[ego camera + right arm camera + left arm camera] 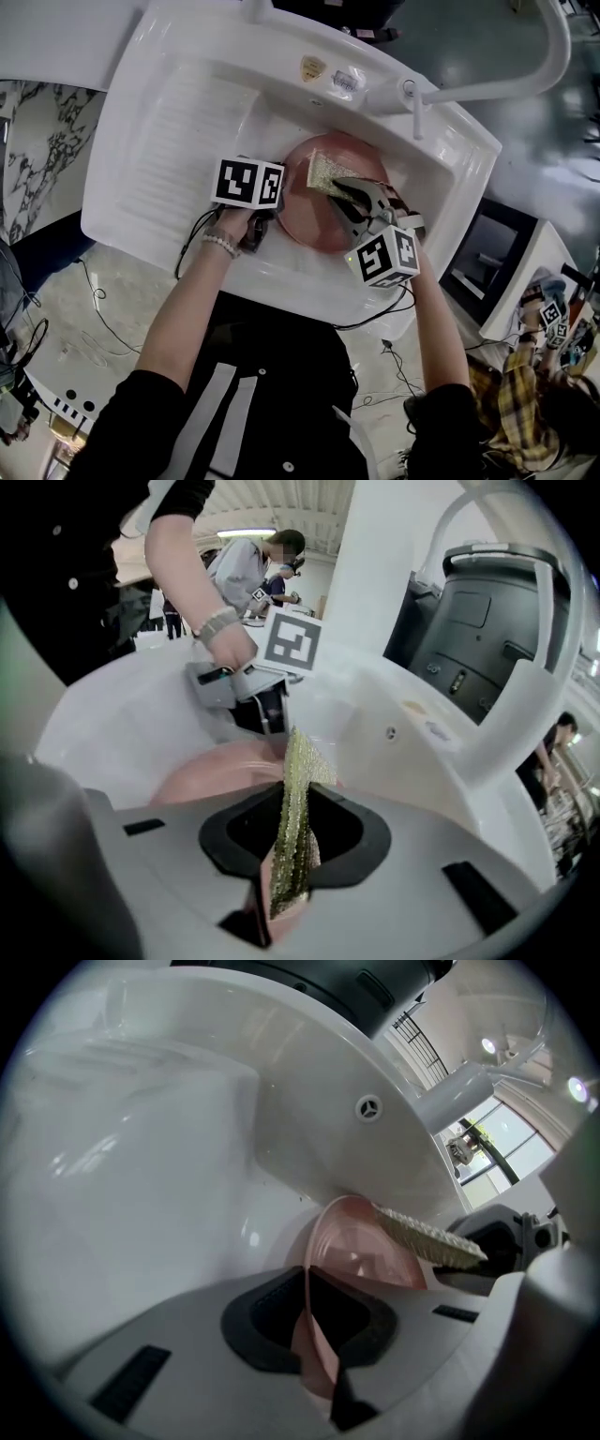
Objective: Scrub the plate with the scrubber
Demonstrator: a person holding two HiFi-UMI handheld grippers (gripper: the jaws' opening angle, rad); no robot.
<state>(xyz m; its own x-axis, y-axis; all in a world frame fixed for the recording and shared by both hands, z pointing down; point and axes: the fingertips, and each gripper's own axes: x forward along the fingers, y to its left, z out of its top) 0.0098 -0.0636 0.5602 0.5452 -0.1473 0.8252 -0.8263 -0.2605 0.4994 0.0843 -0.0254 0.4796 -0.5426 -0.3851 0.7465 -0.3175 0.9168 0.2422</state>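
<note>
**Three cams, one sink (pixel 187 122)**

Head view looks steeply down from above the person, farther out. Each gripper view rides right behind its jaws, super close, facing in from opposite sides. All three share the pink plate (pixel 305 220).

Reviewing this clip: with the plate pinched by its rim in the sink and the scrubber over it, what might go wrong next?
The left gripper clamps the pink plate only by its thin rim, so scrubbing pressure may twist it loose into the sink. The right gripper pinches the thin scrubber edge-on, so it may fold or slip out.
</note>
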